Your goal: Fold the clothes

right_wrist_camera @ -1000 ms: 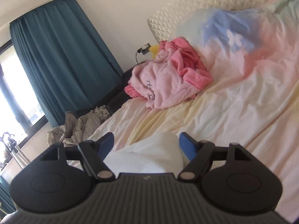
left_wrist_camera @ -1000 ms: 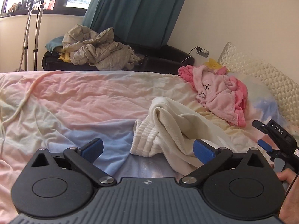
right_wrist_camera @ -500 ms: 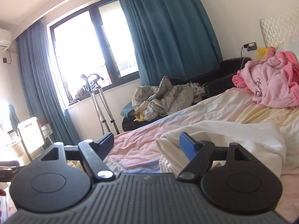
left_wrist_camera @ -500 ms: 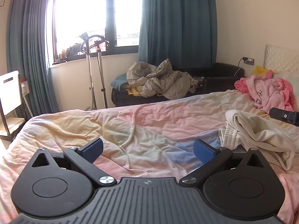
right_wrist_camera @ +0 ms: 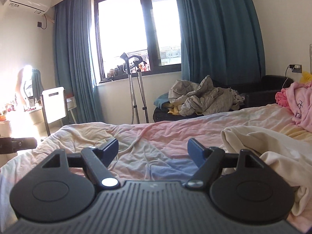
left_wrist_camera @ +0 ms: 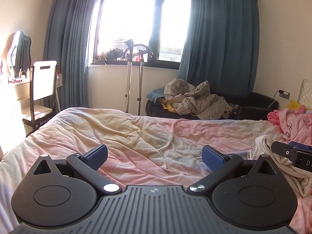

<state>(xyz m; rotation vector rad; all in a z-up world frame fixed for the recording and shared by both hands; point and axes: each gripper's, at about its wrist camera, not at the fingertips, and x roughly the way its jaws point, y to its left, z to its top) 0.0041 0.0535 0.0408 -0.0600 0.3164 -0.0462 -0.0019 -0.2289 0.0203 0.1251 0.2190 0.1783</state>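
Bed (left_wrist_camera: 136,136) holds one cream garment (right_wrist_camera: 273,146), one pink garment (right_wrist_camera: 300,101).

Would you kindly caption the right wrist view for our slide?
Open right gripper above pastel bedsheet, cream garment crumpled alongside.

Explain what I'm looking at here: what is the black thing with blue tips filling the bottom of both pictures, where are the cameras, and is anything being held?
There is no robot. A person holds a two-finger gripper in each hand, and each gripper carries a wide-angle camera looking forward along its fingers. One picture comes from the left gripper, the other from the right gripper. The blue tips are the finger pads. Both sets of jaws stand open with nothing between them, so nothing is held. Ahead lies a bed with a rumpled pastel sheet. On it, off to the right, are a crumpled cream garment and a pink garment further back. The black part at the left view's right edge is the other gripper.
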